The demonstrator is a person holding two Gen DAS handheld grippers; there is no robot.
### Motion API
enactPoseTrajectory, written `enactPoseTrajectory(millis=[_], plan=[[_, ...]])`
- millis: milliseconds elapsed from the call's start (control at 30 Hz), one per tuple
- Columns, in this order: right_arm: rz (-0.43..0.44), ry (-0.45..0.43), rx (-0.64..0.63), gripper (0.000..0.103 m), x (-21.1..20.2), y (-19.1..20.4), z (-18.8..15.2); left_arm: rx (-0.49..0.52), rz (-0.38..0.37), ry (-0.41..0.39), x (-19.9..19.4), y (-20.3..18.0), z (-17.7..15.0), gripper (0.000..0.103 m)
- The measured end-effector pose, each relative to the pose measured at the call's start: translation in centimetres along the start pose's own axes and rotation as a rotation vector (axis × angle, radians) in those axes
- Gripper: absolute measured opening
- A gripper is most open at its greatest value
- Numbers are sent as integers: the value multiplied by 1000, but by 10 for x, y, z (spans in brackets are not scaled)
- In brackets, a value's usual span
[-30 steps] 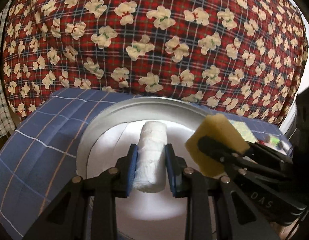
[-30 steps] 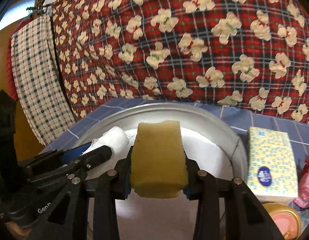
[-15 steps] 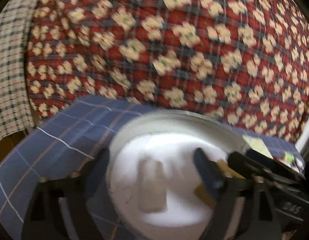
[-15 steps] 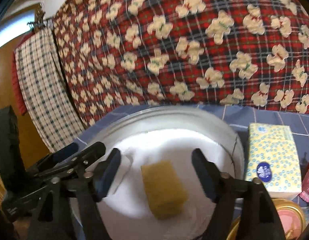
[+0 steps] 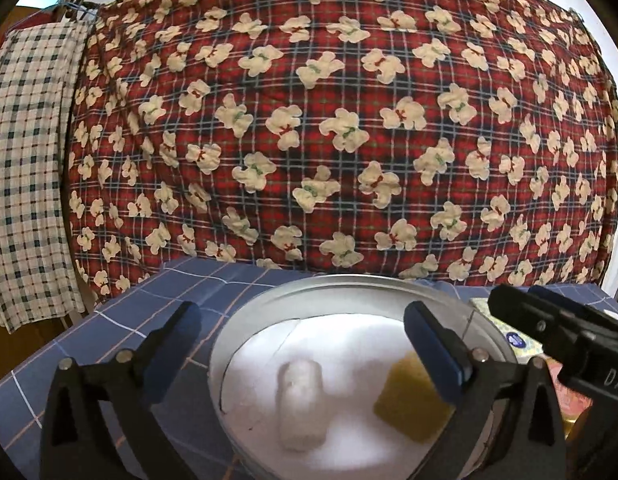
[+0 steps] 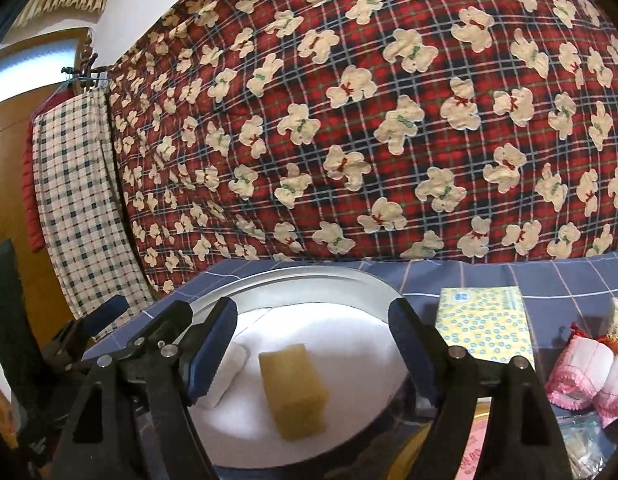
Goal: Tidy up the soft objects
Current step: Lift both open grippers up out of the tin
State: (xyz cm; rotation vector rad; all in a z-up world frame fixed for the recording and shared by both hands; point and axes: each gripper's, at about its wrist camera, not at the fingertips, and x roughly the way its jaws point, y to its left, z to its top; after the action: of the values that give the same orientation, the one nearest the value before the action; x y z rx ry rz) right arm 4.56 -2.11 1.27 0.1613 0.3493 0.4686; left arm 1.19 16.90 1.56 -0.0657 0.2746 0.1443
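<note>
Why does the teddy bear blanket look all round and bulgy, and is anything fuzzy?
Both wrist cameras use fisheye lenses, so the blanket bows outward with dark corners. In the left wrist view, the white roll and sponge in the pan look soft and washed out; the right wrist view shows the sponge a little sharper.

- Left gripper (image 5: 301, 344) spread wide, blue-padded fingers (image 5: 433, 350) apart and gripping nothing.
- Below it, round metal tray (image 5: 245, 320) lined in white.
- White roll (image 5: 301, 404) lying in tray, yellow sponge (image 5: 413, 400) just right of it, apart.
- Right gripper (image 5: 565, 336) entering at right, state unclear.
- Blue checked cloth (image 5: 157, 308) under tray.
- Red plaid bear-print blanket (image 5: 329, 120) far behind.
</note>
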Motion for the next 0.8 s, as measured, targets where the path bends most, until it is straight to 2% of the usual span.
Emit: enactPoseTrajectory(millis=[500,800], plan=[[-32,27,14,80,-2,-8,-5,10,9,26,3,-5,-6,103],[-62,5,-11,80,-16,-13,-10,9,-4,29,-2,-15,-12,103]])
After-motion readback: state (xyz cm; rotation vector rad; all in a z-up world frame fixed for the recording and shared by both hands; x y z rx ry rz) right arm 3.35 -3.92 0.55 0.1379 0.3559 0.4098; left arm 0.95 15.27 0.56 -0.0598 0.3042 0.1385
